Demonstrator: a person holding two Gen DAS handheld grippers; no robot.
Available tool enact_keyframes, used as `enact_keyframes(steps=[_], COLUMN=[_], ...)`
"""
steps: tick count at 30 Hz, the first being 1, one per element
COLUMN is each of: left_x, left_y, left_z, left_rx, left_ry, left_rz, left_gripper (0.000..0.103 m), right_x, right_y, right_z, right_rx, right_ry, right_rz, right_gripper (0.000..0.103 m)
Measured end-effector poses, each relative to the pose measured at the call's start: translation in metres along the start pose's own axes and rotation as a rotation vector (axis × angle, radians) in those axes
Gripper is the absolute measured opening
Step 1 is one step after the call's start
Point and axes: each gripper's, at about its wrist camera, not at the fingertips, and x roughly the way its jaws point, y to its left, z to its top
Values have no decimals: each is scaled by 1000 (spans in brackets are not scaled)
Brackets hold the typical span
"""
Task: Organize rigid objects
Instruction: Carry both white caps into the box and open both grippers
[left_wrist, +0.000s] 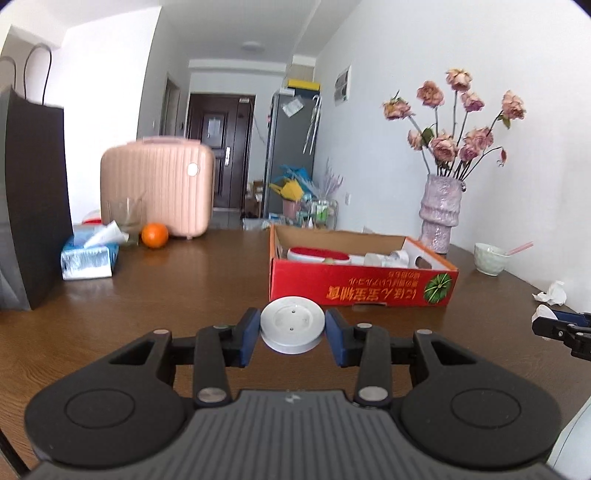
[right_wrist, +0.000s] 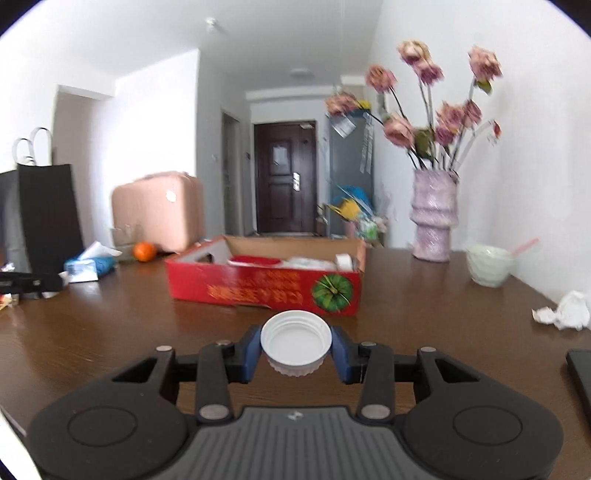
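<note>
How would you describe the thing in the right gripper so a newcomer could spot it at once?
Start at the red cardboard box on the brown table; just in front of it the right gripper pinches a white screw cap. It is hollow side up with a ribbed skirt, unlike the solid grey-white disc in the left gripper.

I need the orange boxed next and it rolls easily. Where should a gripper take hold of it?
Grip the orange across its widest middle, coming from the open front. The glass and tissue pack crowd its left and the pink suitcase stands behind.
</note>
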Motion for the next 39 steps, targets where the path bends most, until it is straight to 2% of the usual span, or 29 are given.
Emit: enact_keyframes(steps=[7,12,15,20,24,26,28,31,32,33,34,35,37,39], left_x=[9,58,103,196,264,290,306,321,321,322,322,322,321,321], left_y=[-10,-25,-32,-38,-36,-34,-33,-35,-33,-33,-35,-34,-32,-31], left_z=[3,39,71,103,105,100,92,79,75,73,73,73,74,76], left_rx=[24,126,148,131,95,83,59,88,77,79,84,81,69,54], left_ry=[9,14,25,96,192,226,254,307,302,304,303,291,275,276], left_rz=[-17,-79,-147,-133,-152,-160,-195,-229,-234,-240,-247,-247,-228,-205], left_gripper=[39,39,39,39,39,39,39,40,42,44,50,54,59,59], right_x=[0,27,63,140,207,238,260,280,283,283,281,279,273,268], right_y=[-11,-23,-35,-50,-56,-56,-56,-56,-55,-52,-48,-45,-44,-47], right_z=[-2,25,55,88,104,106,104,93,87,81,77,74,71,74], right_rx=[15,-34,-63,-72,-55,-54,-61,-28,-23,-49,-89,-112,-111,-86], right_ry=[10,-10,-11,29,98,143,168,171,165,169,159,130,67,33], right_rz=[-18,-15,-2,-17,32,29,14,6,-3,-15,-24,-30,-25,-22], right_gripper=[39,39,39,39,39,39,39,40,43,52,56,58,71,73])
